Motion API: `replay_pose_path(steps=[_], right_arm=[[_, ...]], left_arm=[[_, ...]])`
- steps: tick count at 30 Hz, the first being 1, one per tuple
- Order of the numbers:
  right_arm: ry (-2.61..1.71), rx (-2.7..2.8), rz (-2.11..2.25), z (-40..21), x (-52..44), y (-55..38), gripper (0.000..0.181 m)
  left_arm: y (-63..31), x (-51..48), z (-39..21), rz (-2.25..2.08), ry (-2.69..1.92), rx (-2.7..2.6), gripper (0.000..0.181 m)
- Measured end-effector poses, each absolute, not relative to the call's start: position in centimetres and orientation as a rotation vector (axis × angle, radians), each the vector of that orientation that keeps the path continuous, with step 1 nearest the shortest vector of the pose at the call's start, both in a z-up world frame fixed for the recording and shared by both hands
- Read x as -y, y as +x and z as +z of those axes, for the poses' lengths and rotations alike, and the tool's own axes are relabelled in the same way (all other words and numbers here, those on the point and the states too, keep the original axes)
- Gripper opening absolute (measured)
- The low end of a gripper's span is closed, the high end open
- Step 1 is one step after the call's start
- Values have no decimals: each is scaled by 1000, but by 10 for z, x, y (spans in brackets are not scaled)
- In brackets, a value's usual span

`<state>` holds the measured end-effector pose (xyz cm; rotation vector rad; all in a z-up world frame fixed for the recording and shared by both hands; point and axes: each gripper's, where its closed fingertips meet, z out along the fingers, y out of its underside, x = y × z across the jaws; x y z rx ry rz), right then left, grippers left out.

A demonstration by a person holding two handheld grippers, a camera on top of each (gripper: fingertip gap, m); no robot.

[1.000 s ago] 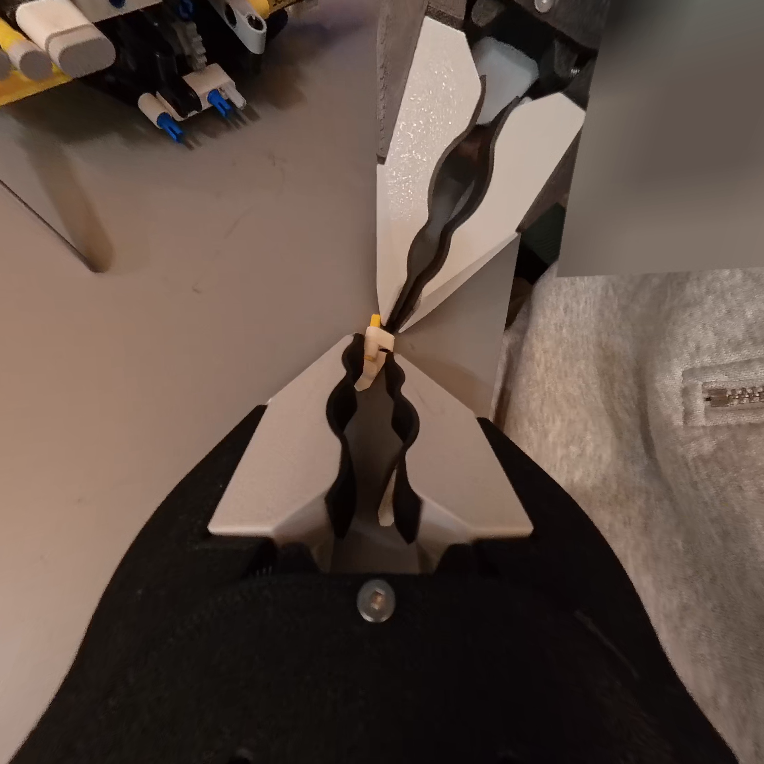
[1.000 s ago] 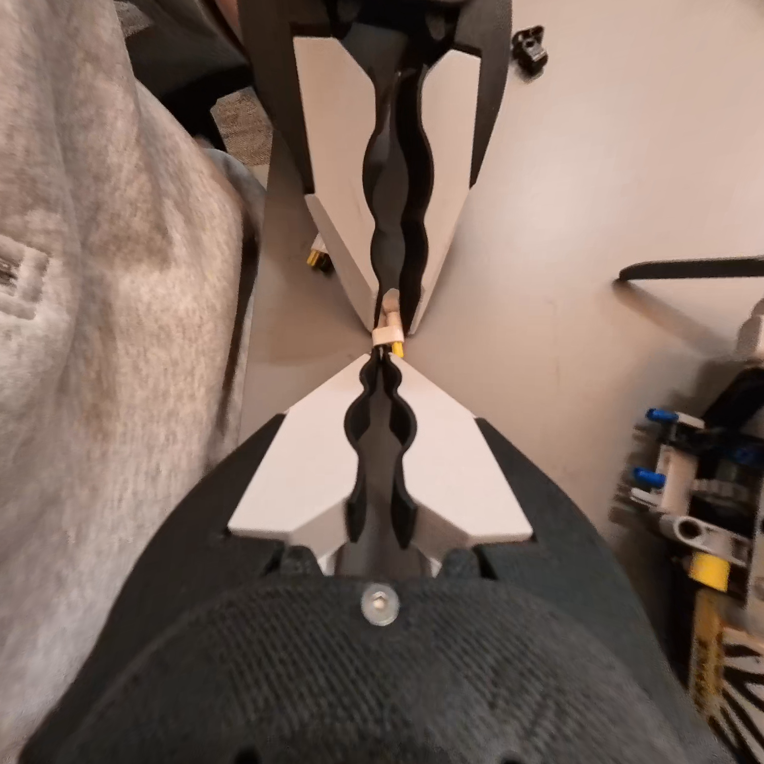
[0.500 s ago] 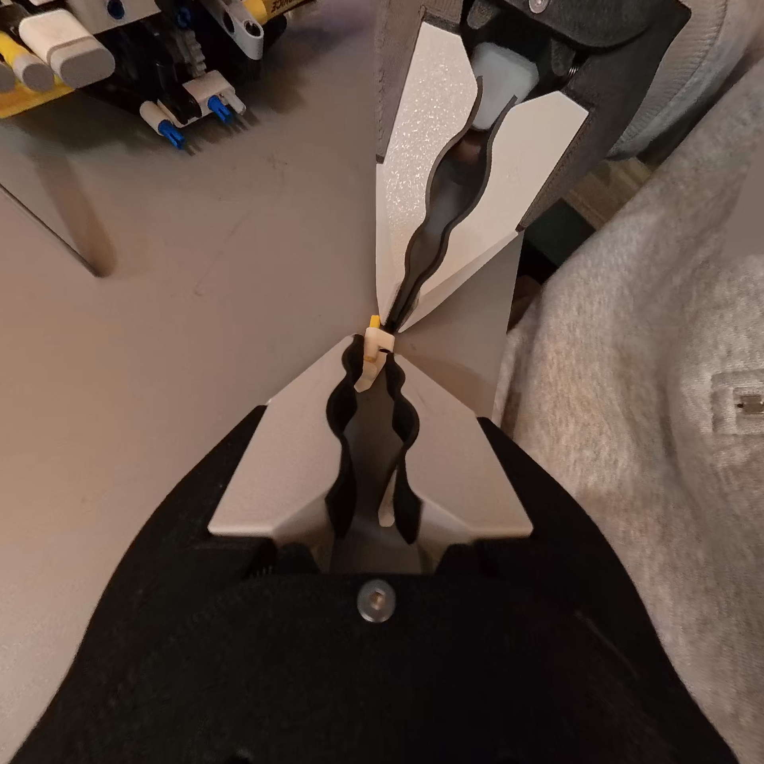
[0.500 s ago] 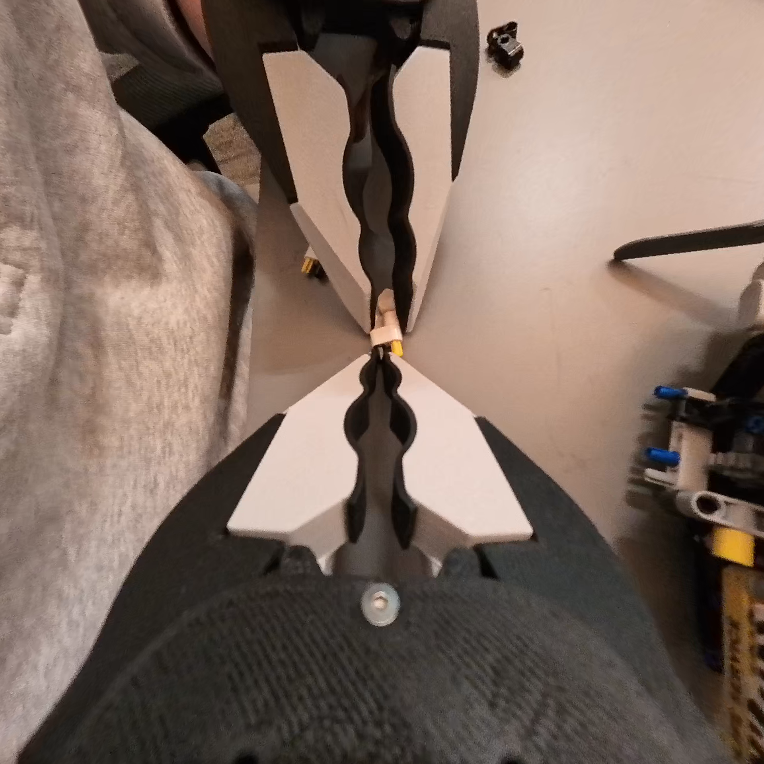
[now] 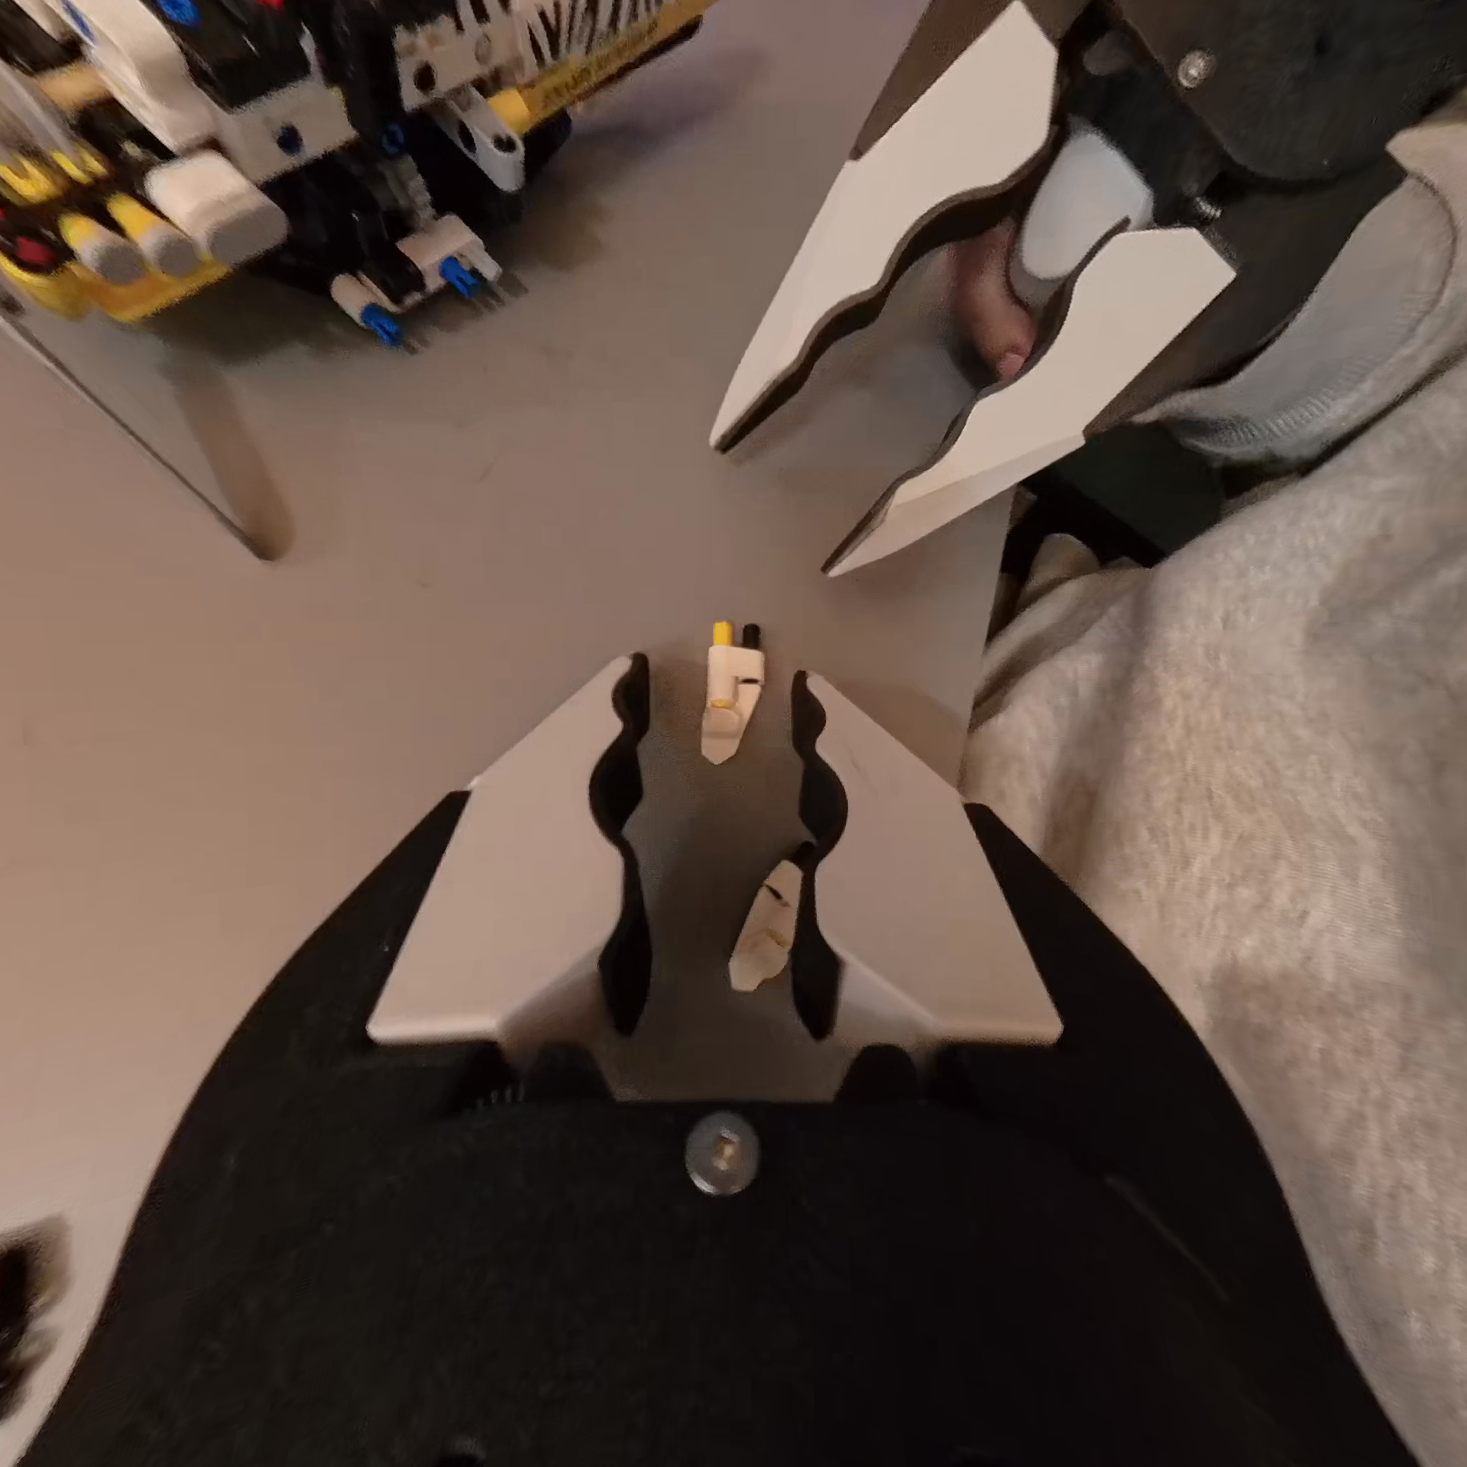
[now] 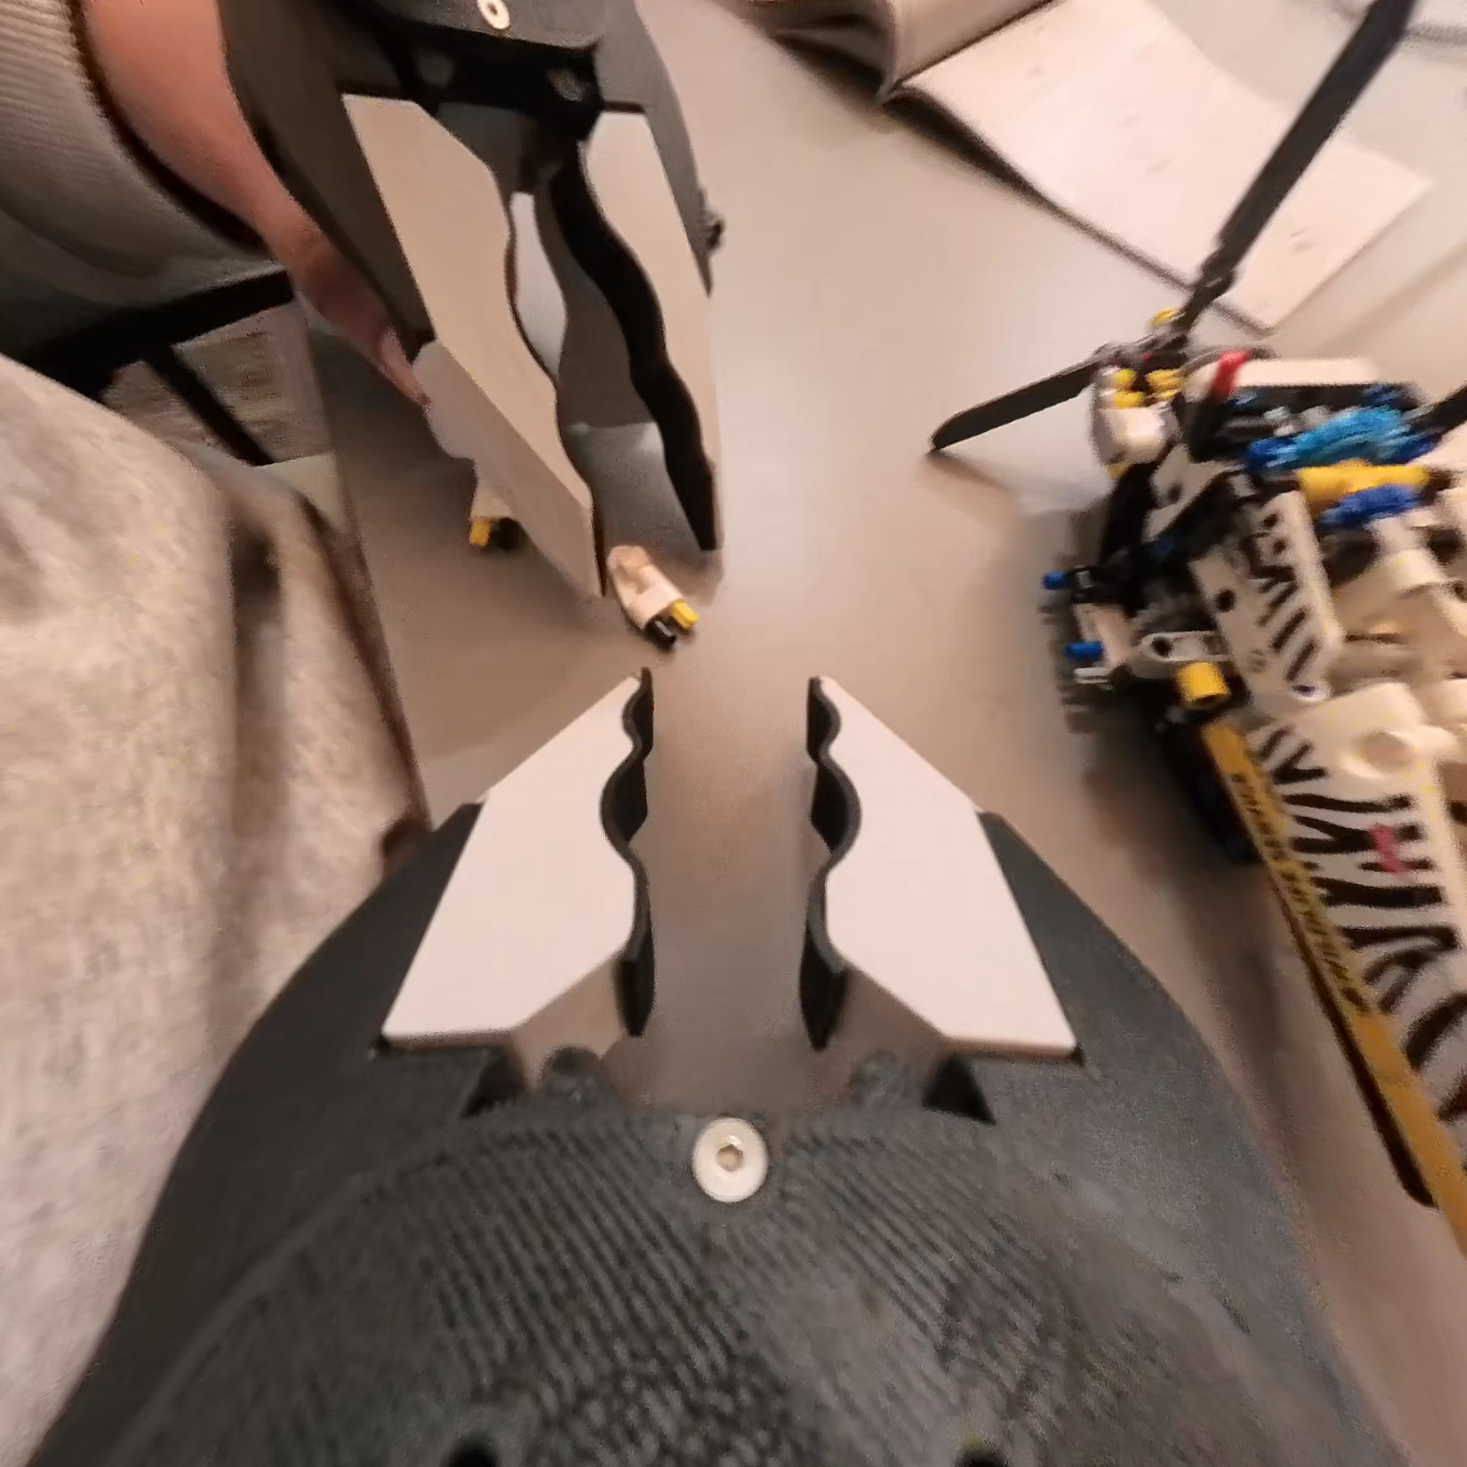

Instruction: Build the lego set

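Small white piece point(image 5: 732, 698) flat on table point(image 5: 357, 635), pins pointing away; left gripper point(image 5: 718, 665), right gripper point(image 6: 729, 687) both agape, empty.

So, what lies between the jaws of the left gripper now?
The small white lego piece with yellow and black pins lies on the grey table between the open jaws, near their tips, touching neither; the left wrist view shows it.

Surface: smooth grey table point(image 5: 198, 754), matte, warm light, soft shadows.
Table edge: runs beside a person's grey fleece garment point(image 5: 1230, 794).
Far corner: open booklet point(image 6: 1151, 151), pale pages, flat on the table.
Below edge: dark chair frame point(image 6: 143, 333), blurred.
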<state>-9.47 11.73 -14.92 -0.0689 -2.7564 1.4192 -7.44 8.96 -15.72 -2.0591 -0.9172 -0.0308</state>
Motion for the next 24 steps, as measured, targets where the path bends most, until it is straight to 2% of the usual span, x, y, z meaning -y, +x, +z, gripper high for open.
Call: replay_pose_path(steps=[5,11,15,20,24], right_arm=[[-141,2577,1379,-142,-118,-114,39],[12,2219,1462,-110,-101,-131,10],[59,2179,1382,-114,-96,-132,11],[42,2180,1387,-114,-92,-135,14],[10,2171,1463,-106,-85,-140,16]], left_arm=[[-93,-70,-124,160,-1917,913,39],[-112,-27,-102,405,-1650,971,36],[-114,-18,-107,573,-1709,1016,29],[-115,-30,-130,582,-1897,1016,30],[-116,-29,-131,541,-1883,1041,30]])
